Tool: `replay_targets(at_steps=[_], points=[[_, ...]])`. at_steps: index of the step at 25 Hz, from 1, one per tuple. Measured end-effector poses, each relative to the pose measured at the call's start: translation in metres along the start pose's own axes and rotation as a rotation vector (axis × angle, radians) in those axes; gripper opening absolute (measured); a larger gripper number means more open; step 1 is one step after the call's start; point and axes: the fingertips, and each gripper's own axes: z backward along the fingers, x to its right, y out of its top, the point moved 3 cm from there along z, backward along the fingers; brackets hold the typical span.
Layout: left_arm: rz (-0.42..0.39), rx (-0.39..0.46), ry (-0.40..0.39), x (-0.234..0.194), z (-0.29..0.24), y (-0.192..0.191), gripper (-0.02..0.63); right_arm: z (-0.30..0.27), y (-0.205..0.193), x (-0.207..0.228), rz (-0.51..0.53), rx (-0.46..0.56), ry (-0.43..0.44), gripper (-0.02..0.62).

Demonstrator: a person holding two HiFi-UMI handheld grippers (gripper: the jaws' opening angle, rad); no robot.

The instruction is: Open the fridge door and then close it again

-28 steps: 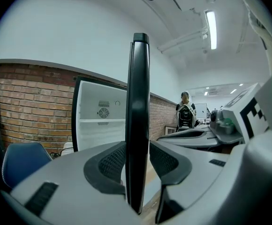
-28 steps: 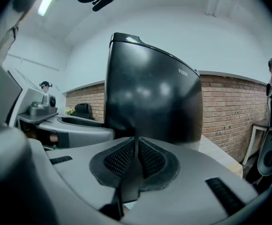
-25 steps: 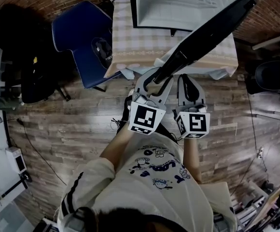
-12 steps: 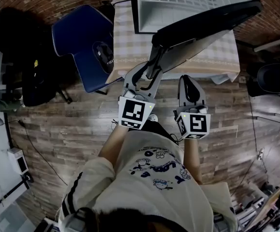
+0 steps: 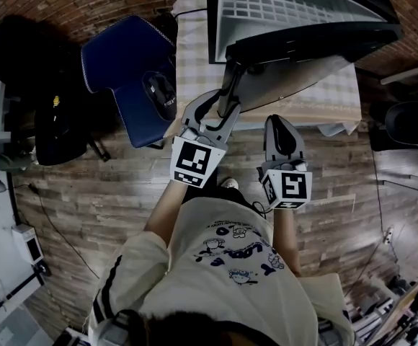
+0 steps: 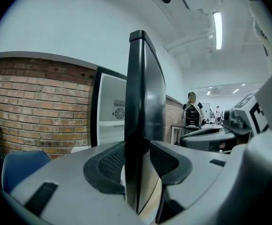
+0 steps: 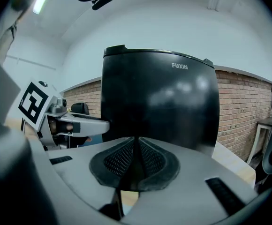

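Observation:
The black fridge door (image 5: 317, 42) stands almost across the front of the white fridge interior (image 5: 288, 6), still slightly ajar. My left gripper (image 5: 225, 107) holds the door's free edge (image 6: 143, 102). In the left gripper view the edge runs upright between the two pads (image 6: 109, 162), which rest against it while the jaws are opening slightly. My right gripper (image 5: 281, 125) hovers to the right, just in front of the door, its pads pressed together on nothing. In the right gripper view (image 7: 136, 161) the door's glossy black face (image 7: 159, 97) fills the middle.
The fridge stands on a table with a checkered cloth (image 5: 194, 63). A blue chair (image 5: 122, 56) sits at the left, with a dark object (image 5: 160, 91) on its seat. A black chair (image 5: 411, 121) is at the right. Below lies wood plank floor (image 5: 86, 193).
The door has swung from a wide angle to nearly across the fridge front. My left gripper went left and away with its edge. The right gripper moved slightly toward the fridge.

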Motion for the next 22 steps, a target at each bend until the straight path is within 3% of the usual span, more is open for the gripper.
replay_targets(at_steps=[22], points=[[-0.042,0.008,-0.094,-0.088,-0.05,0.011,0.176,-0.079,0.016,-0.025,-0.015,-0.009,-0.079,0.044]])
